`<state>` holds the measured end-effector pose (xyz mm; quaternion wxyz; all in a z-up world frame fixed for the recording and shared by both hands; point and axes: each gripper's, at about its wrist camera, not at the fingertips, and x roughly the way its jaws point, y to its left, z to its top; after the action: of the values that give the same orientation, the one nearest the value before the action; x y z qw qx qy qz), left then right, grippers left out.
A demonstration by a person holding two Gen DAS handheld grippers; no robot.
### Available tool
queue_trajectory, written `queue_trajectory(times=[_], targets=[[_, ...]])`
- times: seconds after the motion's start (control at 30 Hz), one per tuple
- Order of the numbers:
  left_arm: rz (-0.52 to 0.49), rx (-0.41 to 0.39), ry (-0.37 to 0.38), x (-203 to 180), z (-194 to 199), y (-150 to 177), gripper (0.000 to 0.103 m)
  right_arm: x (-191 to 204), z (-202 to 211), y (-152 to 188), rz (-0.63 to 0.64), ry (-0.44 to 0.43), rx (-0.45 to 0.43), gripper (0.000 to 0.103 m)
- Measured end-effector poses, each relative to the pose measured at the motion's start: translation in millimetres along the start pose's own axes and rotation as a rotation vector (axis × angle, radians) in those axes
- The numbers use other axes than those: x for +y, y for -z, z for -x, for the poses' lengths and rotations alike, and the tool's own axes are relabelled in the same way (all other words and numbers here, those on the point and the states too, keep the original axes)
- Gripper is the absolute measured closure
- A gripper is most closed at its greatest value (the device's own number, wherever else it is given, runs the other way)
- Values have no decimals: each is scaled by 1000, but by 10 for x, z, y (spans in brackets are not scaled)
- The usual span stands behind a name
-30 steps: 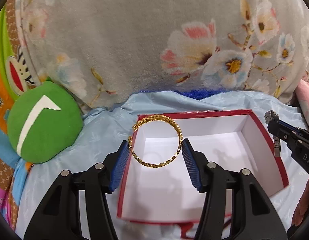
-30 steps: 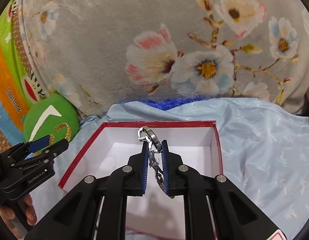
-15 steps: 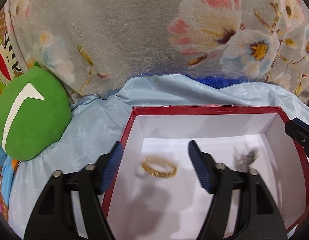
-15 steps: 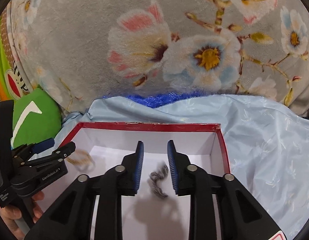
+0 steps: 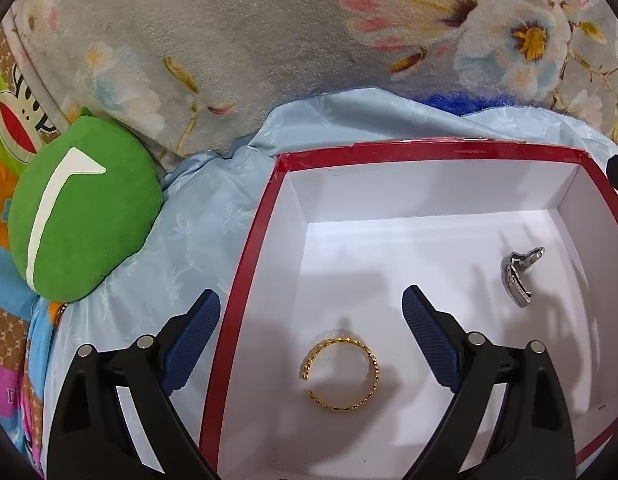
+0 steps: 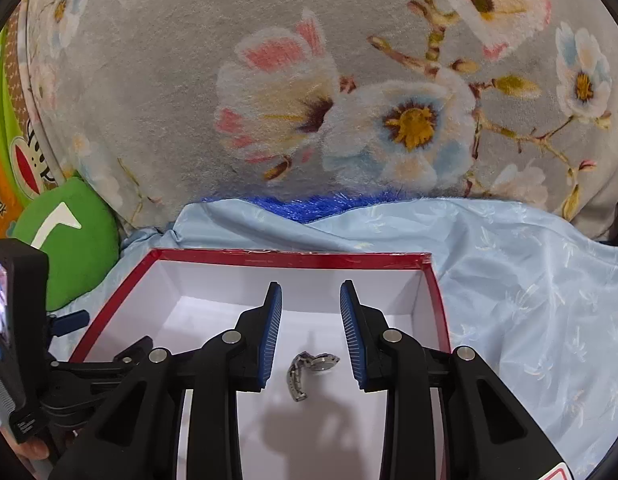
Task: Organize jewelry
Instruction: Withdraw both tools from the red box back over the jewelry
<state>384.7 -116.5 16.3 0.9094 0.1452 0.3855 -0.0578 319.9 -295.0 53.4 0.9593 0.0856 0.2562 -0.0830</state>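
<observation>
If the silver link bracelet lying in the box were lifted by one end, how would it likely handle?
The silver link bracelet lies bent on the box floor, so it probably drapes limply rather than holding shape. Its shiny metal links look smooth, so it may slip from a light pinch. Lying flat, it seems unlikely to roll.

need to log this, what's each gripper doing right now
left gripper: jaws opening, empty; gold bracelet lies in the box.
right gripper: jaws opening, empty; silver watch lies below.
</observation>
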Motion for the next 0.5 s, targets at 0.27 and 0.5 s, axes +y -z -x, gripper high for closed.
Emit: queue_trajectory(times=[0.27, 0.5], targets=[[-27, -19, 2, -134, 182, 155, 13, -98, 31, 15, -1, 25, 6, 73], [64, -69, 97, 71, 449, 240, 13, -2, 522, 161, 49, 27, -27, 73]])
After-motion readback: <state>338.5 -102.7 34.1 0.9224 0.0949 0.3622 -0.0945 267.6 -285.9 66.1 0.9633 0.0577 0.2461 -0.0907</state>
